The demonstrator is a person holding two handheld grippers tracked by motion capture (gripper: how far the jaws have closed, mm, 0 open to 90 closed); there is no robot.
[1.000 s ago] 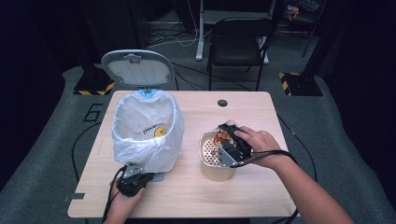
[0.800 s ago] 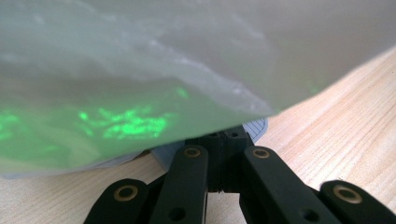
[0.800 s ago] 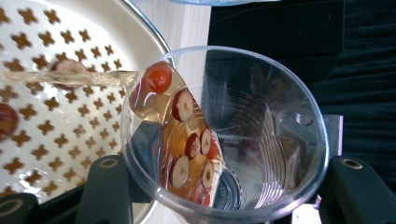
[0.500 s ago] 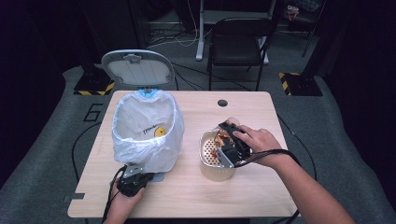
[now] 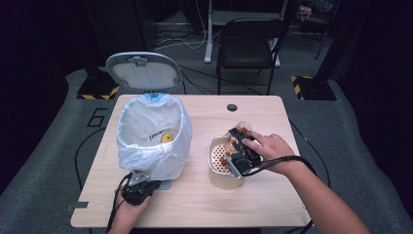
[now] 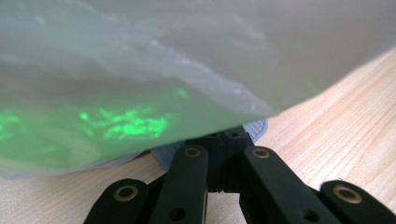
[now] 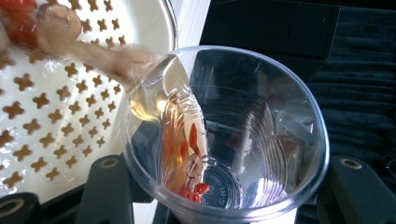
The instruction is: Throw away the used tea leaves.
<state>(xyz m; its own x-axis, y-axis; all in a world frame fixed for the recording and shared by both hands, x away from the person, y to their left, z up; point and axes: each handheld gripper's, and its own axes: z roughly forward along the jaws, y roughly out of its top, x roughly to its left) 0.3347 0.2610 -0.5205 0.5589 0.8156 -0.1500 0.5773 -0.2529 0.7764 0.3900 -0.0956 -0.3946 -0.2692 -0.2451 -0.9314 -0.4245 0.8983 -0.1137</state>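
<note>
Cup: one clear plastic cup point(image 7: 224, 135) is clamped between the jaws of the right gripper point(image 5: 241, 146), tipped over with its mouth toward the strainer basket point(image 5: 216, 163), above the basket's far right rim.
Cup axis: in the high view the long axis runs on a slant from upper right down to lower left; the base sits higher than the mouth.
Cup contents: amber liquid and red berries point(image 7: 194, 189) slide along the lower wall and pour over the lip onto the perforated white floor.
Basket: one, cream-coloured, standing on the wooden table point(image 5: 272, 204) right of centre, with reddish-brown bits already in it.
Bin: one, lined with a white bag point(image 5: 151, 141), lid up, on the table's left half.
Left gripper point(image 5: 139, 190): jaws clenched together with nothing between them, resting on the table at the bin's foot; the bag hangs just above its jaws.
Count of grippers: two, one in each hand.
Change: compared with a second ago, both hands lie where they were; the cup leans at much the same tilt.
</note>
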